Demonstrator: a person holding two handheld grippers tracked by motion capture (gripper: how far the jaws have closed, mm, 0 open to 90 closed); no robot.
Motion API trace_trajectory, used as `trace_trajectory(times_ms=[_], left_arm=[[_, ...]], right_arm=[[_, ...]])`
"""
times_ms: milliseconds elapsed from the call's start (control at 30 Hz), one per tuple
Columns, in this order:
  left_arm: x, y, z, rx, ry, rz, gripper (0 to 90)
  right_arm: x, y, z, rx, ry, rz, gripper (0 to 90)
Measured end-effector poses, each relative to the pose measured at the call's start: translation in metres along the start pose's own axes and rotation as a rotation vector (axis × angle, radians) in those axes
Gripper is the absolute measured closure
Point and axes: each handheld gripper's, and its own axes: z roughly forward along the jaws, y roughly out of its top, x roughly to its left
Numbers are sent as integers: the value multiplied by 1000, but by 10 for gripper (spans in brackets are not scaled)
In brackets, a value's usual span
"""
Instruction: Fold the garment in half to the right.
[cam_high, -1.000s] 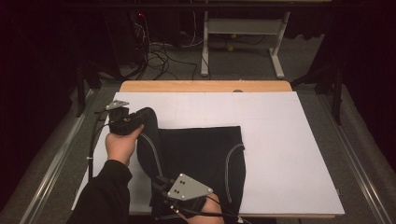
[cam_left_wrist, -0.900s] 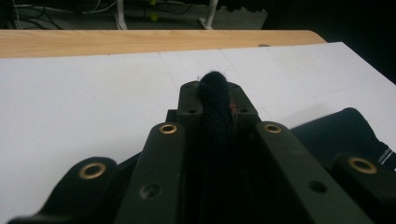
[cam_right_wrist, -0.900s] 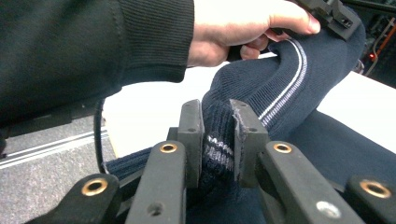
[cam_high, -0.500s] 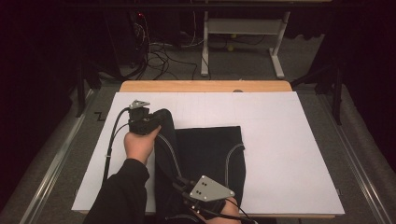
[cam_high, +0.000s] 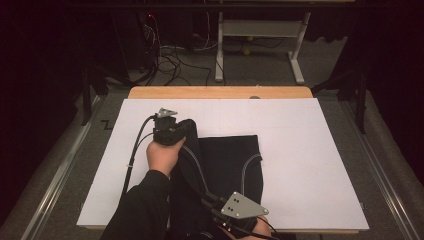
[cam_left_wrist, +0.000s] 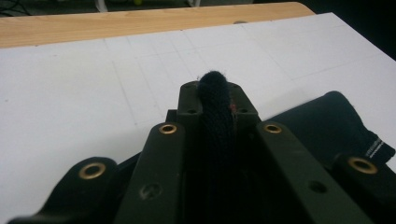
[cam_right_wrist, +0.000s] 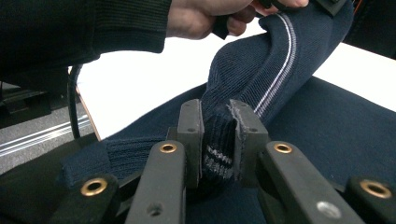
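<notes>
- Garment (cam_high: 227, 160) of dark navy knit, with thin pale stripes along its seams, lies on the near half of the desk (cam_high: 310, 165), which is covered by a white sheet with a wooden edge at the far side.
- Left gripper (cam_high: 172, 131) sits above the garment's far left corner, held by the person's left hand (cam_high: 161, 156); its fingers are closed tight on a fold of the dark fabric, which bulges out past the fingertips in the left gripper view (cam_left_wrist: 215, 84).
- From that grip a band of the cloth is lifted off the desk and runs down toward the near edge.
- Right gripper (cam_high: 235, 210) is at the near edge of the desk, its grey three-cornered plate facing up; its fingers (cam_right_wrist: 191, 135) are clamped on a ribbed hem or cuff of the same garment (cam_right_wrist: 299, 135), the knit pinched between the two pads.
- In the right gripper view the lifted cloth rises from the clamp up to the left hand (cam_right_wrist: 205, 18), with a pale stripe running along it.
- The rest of the garment lies flat on the white sheet, to the right of the raised band.
- A black cable trails from the left gripper along the person's dark sleeve (cam_high: 142, 210).
</notes>
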Motion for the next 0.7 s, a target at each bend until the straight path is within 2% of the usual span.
trace_trajectory(times_ms=[233,500,700], left_arm=[[-18,3,11,19,-4,25,754],[-31,4,21,31,-8,27,753],[-43,4,30,41,-17,38,754]], right_arm=[[-7,-9,-13,10,-15,14,766],[-14,-22,-25,28,-37,32,765],[-16,-26,-32,36,-50,22,764]])
